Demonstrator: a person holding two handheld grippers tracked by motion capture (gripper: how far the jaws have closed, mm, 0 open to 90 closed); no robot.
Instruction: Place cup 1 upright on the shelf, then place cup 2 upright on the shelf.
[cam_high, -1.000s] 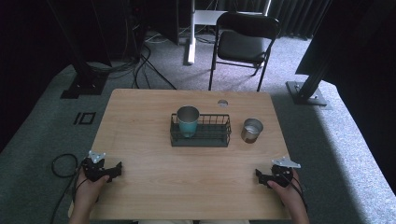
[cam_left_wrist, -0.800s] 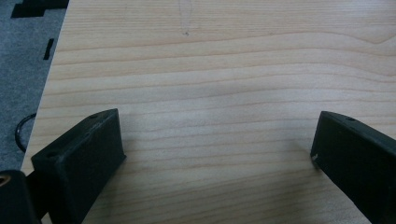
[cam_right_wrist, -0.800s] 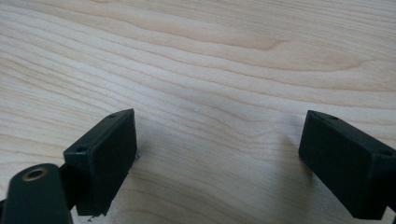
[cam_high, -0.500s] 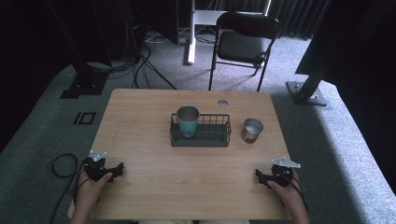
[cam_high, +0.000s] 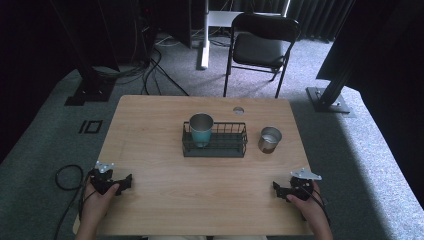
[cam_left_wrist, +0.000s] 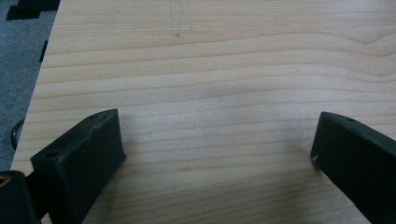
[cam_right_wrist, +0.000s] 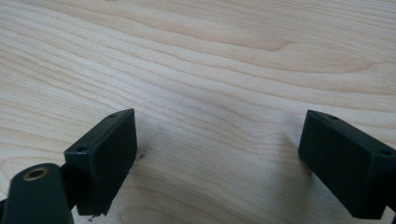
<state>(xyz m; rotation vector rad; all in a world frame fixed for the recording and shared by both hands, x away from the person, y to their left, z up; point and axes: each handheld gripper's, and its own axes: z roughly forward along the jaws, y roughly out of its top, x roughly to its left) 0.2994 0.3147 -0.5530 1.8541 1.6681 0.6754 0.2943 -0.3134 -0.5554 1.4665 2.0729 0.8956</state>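
A black wire basket (cam_high: 215, 141) stands in the middle of the wooden table (cam_high: 160, 125), and a teal metal cup (cam_high: 201, 129) stands upright in its left end. To the right of the basket, a steel cup (cam_high: 269, 139) rests upright on the table. My left gripper (cam_high: 126, 181) rests near the table's front left corner, held by a hand. Its jaws stand wide apart over bare wood, gripper (cam_left_wrist: 217, 140) open and empty. My right gripper (cam_high: 276, 188) rests near the front right corner, also open (cam_right_wrist: 219, 140) over bare wood with nothing between its jaws.
A small round hole (cam_high: 238, 110) sits near the table's far edge. Behind the table stands a black folding chair (cam_high: 261, 45). Black stand bases (cam_high: 327, 97) and cables (cam_high: 150, 70) lie on the grey carpet around the table.
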